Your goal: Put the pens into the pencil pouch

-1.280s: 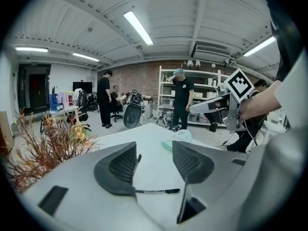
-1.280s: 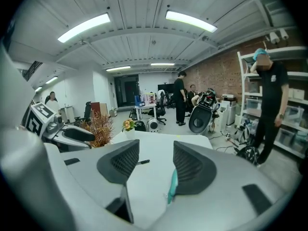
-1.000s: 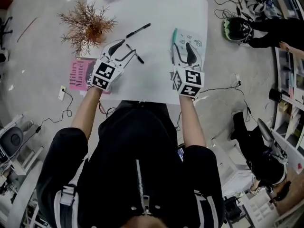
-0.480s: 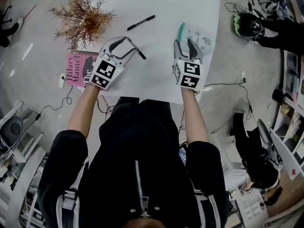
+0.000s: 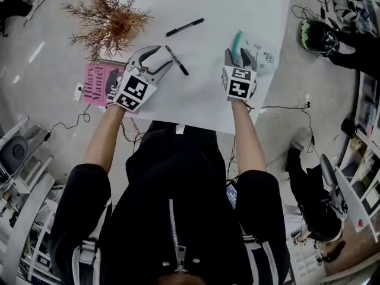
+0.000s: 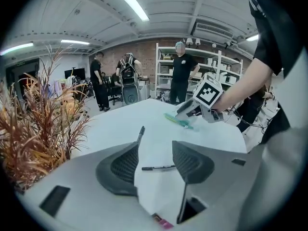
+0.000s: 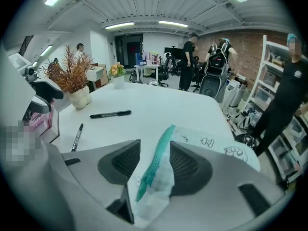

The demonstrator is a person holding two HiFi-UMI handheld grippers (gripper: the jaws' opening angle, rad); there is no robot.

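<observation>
Two black pens lie on the white table (image 5: 208, 94): one far (image 5: 184, 27), one near (image 5: 177, 60). The pencil pouch (image 5: 261, 51), white with a teal zipper (image 5: 237, 40), lies flat at the right. My left gripper (image 5: 151, 58) is open, just left of the near pen; in the left gripper view that pen (image 6: 159, 167) shows beyond the open jaws (image 6: 155, 160). My right gripper (image 5: 239, 55) stands over the pouch's zipper edge. In the right gripper view the zipper (image 7: 156, 158) runs between the jaws (image 7: 153, 170), which are closing and stand apart from it.
A dried plant in a pot (image 5: 110, 19) stands at the table's far left, and a pink book (image 5: 98, 83) lies by the left edge. Cables and a helmet (image 5: 317, 37) lie on the floor to the right. People stand by shelves (image 6: 183, 73) in the background.
Both grippers have sunk toward the table. The right one has come down over the pouch's zipper edge. The left one has drawn closer to the near pen.
</observation>
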